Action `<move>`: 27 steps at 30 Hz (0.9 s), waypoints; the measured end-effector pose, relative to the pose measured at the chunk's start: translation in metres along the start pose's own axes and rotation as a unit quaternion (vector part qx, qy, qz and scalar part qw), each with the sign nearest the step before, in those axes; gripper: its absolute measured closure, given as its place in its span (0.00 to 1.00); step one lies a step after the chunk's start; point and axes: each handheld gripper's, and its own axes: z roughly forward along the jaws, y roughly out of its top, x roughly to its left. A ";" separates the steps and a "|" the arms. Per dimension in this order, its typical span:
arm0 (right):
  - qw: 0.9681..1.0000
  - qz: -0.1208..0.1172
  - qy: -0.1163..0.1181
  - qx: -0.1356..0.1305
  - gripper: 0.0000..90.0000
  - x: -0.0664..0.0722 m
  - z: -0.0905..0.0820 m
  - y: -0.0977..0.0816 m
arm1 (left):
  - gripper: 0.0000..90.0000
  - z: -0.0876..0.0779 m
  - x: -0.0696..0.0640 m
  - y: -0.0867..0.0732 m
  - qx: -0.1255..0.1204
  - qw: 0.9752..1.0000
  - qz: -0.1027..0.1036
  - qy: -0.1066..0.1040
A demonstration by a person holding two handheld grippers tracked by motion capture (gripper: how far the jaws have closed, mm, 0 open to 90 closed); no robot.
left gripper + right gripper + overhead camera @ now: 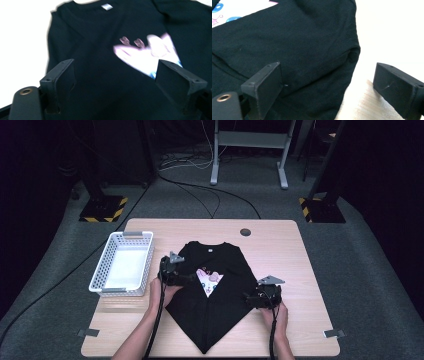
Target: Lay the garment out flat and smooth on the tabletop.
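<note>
From the high view a black T-shirt (215, 292) lies folded on the middle of a wooden table (280, 237), both sides turned in so that the cloth narrows to a point at six o'clock, near the table's front edge. A wedge of pale printed picture (210, 281) shows between the two flaps. The left gripper (192, 278) sits at the shirt's nine o'clock edge, held in the left hand (161, 292); the right gripper (247, 297) sits at the shirt's four o'clock edge, held in the right hand (277, 315).

The left gripper view adds what the high view cannot: its jaws stand wide apart above the shirt (100, 70), with nothing pinched between them, and the print (147, 55) lies ahead toward two o'clock, blurred. A small grey neck label (107, 7) shows at twelve o'clock by the collar.

The right gripper view shows its own jaws also wide, gripping nothing. The left jaw stands over black cloth (299, 45); the right jaw stands over bare table (362, 102), with the rounded folded corner of the shirt between them. A corner of the print (234, 10) peeks in at eleven o'clock.

A white plastic basket (145, 265) with latticed walls stands at the table's nine o'clock side, well apart from the shirt. It holds nothing.
</note>
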 end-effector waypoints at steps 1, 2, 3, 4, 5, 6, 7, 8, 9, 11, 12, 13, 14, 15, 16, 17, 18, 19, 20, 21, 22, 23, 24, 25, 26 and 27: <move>1.000 0.000 0.001 -0.001 0.09 0.000 0.000 0.000 | 0.17 -0.004 -0.003 -0.007 -0.002 1.000 0.001 -0.003; 1.000 -0.001 0.002 -0.001 0.09 0.001 0.000 0.000 | 0.17 -0.008 -0.006 -0.015 -0.002 1.000 0.003 -0.007; 1.000 -0.002 0.003 -0.001 0.09 0.001 -0.001 -0.001 | 0.16 -0.012 -0.009 -0.023 -0.004 1.000 0.005 -0.007; 1.000 -0.002 0.007 -0.002 0.09 0.001 -0.001 -0.001 | 0.16 -0.015 -0.013 -0.031 -0.005 1.000 0.008 -0.005; 1.000 0.000 0.017 -0.004 0.09 -0.001 -0.001 0.000 | 0.15 -0.019 -0.016 -0.039 -0.005 1.000 0.013 -0.003; 1.000 0.008 0.027 -0.007 0.09 -0.003 -0.002 -0.001 | 0.14 -0.021 -0.020 -0.047 -0.007 1.000 0.013 0.003; 1.000 0.008 0.027 -0.007 0.09 -0.003 -0.002 -0.001 | 0.14 -0.021 -0.020 -0.047 -0.007 1.000 0.013 0.003; 0.999 0.023 0.041 -0.017 0.08 -0.007 -0.003 -0.001 | 0.13 -0.023 -0.025 -0.060 -0.001 1.000 0.016 0.009; 0.999 0.026 0.043 -0.020 0.07 -0.008 -0.004 -0.002 | 0.12 -0.023 -0.028 -0.066 0.000 1.000 0.019 0.016; 0.999 0.021 0.042 -0.022 0.06 -0.007 -0.004 -0.002 | 0.12 -0.023 -0.030 -0.069 -0.001 1.000 0.021 0.017; 0.999 0.015 0.040 -0.022 0.05 -0.006 -0.004 -0.002 | 0.12 -0.021 -0.031 -0.073 0.004 1.000 0.024 0.018; 0.999 0.008 0.040 -0.017 0.04 -0.004 -0.004 -0.001 | 0.12 -0.018 -0.031 -0.075 0.011 0.999 0.026 0.016; 0.999 0.005 0.045 -0.012 0.03 -0.004 -0.003 -0.001 | 0.11 -0.017 -0.031 -0.077 0.009 1.000 0.026 0.012; 0.999 0.007 0.049 -0.008 0.03 -0.005 -0.002 0.000 | 0.11 -0.017 -0.031 -0.078 0.003 1.000 0.020 0.011; 0.999 0.011 0.051 -0.005 0.02 -0.006 -0.002 0.000 | 0.11 -0.017 -0.031 -0.078 0.001 1.000 0.021 0.013; 0.998 0.014 0.054 -0.005 0.02 -0.007 -0.002 0.000 | 0.11 -0.017 -0.032 -0.079 0.001 1.000 0.023 0.017; 0.998 0.014 0.054 -0.004 0.01 -0.007 -0.001 0.000 | 0.10 -0.018 -0.034 -0.079 0.001 0.999 0.028 0.022; 0.999 0.012 0.050 -0.001 0.01 -0.006 -0.001 0.001 | 0.10 -0.018 -0.034 -0.079 0.000 0.999 0.030 0.024; 0.999 0.007 0.046 0.002 0.00 -0.005 -0.001 0.001 | 0.11 -0.018 -0.034 -0.079 0.000 0.999 0.028 0.024; 0.999 0.006 0.042 0.005 0.00 -0.004 -0.001 0.002 | 0.11 -0.018 -0.034 -0.079 0.001 0.999 0.027 0.023; 0.999 0.006 0.036 0.005 0.00 -0.001 -0.002 0.002 | 0.11 -0.017 -0.033 -0.079 0.001 0.999 0.025 0.021; 0.999 0.008 0.037 0.004 0.00 0.001 -0.003 0.001 | 0.11 -0.017 -0.032 -0.078 0.004 1.000 0.021 0.017; 0.999 0.004 0.038 0.007 0.00 0.009 -0.005 0.000 | 0.10 -0.017 -0.032 -0.078 0.004 1.000 0.019 0.016; 0.999 -0.006 0.034 0.010 0.00 0.016 -0.006 0.000 | 0.10 -0.017 -0.032 -0.078 0.003 1.000 0.018 0.016; 0.999 -0.016 0.034 0.014 0.00 0.023 -0.007 0.000 | 0.10 -0.017 -0.032 -0.078 0.004 1.000 0.018 0.016; 0.999 -0.023 0.037 0.019 0.00 0.029 -0.007 0.000 | 0.10 -0.017 -0.032 -0.078 0.004 1.000 0.018 0.016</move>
